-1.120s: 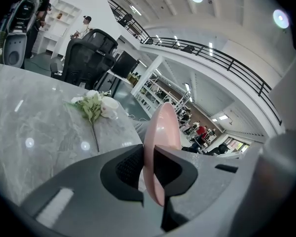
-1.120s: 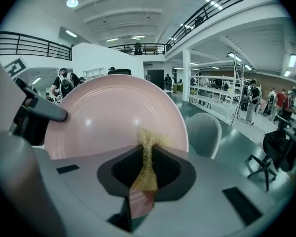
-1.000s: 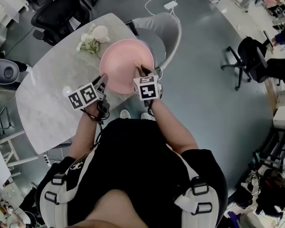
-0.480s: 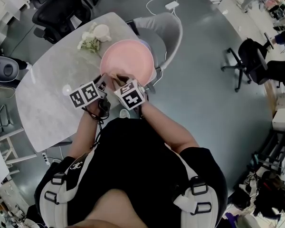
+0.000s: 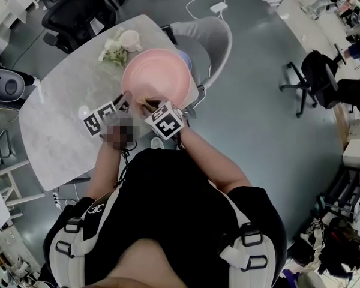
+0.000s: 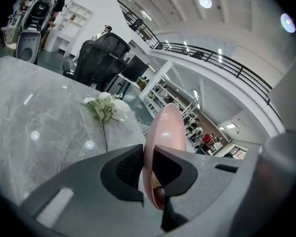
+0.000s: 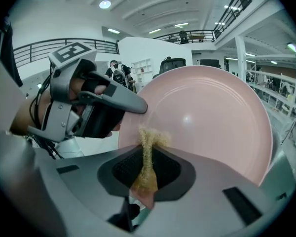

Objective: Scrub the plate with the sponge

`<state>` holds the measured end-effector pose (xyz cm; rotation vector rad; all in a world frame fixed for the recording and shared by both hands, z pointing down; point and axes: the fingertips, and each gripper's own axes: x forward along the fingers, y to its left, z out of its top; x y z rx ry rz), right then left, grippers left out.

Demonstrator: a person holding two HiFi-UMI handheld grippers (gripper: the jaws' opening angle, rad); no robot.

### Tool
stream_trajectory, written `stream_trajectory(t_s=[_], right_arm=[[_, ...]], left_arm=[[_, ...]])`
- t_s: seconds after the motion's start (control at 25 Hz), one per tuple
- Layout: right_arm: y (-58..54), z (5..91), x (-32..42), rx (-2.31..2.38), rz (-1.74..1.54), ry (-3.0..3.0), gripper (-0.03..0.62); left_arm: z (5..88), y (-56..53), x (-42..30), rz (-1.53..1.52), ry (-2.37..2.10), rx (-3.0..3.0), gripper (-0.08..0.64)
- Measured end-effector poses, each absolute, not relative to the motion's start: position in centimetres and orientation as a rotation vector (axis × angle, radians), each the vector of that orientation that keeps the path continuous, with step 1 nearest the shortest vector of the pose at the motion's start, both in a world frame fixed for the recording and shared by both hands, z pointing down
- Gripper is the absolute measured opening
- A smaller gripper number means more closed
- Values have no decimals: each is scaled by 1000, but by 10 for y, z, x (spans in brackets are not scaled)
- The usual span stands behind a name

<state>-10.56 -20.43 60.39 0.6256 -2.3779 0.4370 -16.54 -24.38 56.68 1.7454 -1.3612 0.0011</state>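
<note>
Marble, pale grey and veined, made up the table, which stood on a smooth grey floor in a large open office. A grey shell chair was pushed up to the table's far corner, black office chairs stood round about, and a white power strip lay on the floor with its cable trailing. Overhead ran a railed balcony under round ceiling lights. A sprig of white flowers lay on the marble near the far edge.

The plate was plain pink, round and glossy, with a soft highlight on its shallow face. It was held up off the table over the edge nearest the person, tilted nearly on edge. The left gripper had its jaws clamped on the plate's rim, one pad on each side.

The right gripper had its jaws pressed tight on a thin, fuzzy, yellowish sponge. The sponge's frayed end stuck out past the pads, right at the lower part of the plate's face, close beside the left gripper.
</note>
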Motion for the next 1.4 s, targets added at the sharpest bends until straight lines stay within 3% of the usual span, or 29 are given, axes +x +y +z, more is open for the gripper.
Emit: stream_trajectory(t_s=[0.56, 1.04, 1.4], right_arm=[[-243, 632, -25, 856, 391, -2198, 54], [-282, 621, 34, 1071, 32, -2027, 54], [-281, 509, 28, 1346, -11, -2479, 54]], left_arm=[[567, -245, -158, 7, -1311, 1780, 44], [574, -237, -141, 13, -1215, 1773, 46], [622, -230, -170, -43, -1200, 1577, 43]])
